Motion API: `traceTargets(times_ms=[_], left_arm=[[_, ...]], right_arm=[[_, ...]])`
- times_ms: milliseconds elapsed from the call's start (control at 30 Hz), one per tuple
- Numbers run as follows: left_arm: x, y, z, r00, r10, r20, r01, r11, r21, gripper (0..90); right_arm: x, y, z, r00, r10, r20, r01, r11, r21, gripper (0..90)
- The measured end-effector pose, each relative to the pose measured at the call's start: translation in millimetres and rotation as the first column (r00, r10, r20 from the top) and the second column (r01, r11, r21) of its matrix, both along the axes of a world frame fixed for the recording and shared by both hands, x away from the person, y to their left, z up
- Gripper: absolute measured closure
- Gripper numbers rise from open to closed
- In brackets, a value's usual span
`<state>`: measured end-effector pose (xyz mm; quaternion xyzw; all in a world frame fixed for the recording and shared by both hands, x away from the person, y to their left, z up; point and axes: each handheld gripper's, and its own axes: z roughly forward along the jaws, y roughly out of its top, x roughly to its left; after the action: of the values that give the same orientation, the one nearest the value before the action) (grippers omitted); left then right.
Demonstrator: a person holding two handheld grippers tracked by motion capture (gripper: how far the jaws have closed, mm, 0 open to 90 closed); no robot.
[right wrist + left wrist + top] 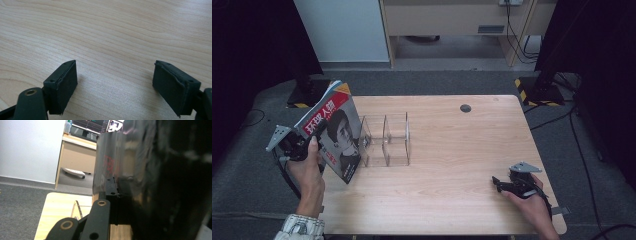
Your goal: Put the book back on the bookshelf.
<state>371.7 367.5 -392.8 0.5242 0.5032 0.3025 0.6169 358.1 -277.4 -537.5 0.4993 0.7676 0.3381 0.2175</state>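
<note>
Your left gripper [307, 145] is clamped on the magazine [334, 132], which stands tilted at about nine o'clock on the table [452, 150], its lower corner just above the wood and its cover facing you. The clear acrylic rack [386, 140] with upright dividers sits just beside it, toward three o'clock.

In the left gripper view the jaws pinch the glossy dark back cover [150, 180] near its edge. Your right gripper [504, 185] rests at about five o'clock, well apart, its pads [63, 85] spread wide over bare wood with nothing between them.

Judge the magazine as light but floppy and slick: thin coated pages will likely sag and fan away from a grip at one edge, and the gloss may let it slide. Hold close to the spine, where the pages are bound and stiffest, and keep it near upright so it drops cleanly between dividers rather than buckling on them.
</note>
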Motion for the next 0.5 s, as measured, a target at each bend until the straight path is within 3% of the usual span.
traceTargets(times_ms=[500], left_arm=[[-0.7,3.4,-5.1,0.9996,-0.023,0.013,0.023,0.9997,-0.001,85.1]], right_arm=[[0.0,0.1,0.0,1.0,0.001,0.0,-0.001,1.0,0.001,20.2]])
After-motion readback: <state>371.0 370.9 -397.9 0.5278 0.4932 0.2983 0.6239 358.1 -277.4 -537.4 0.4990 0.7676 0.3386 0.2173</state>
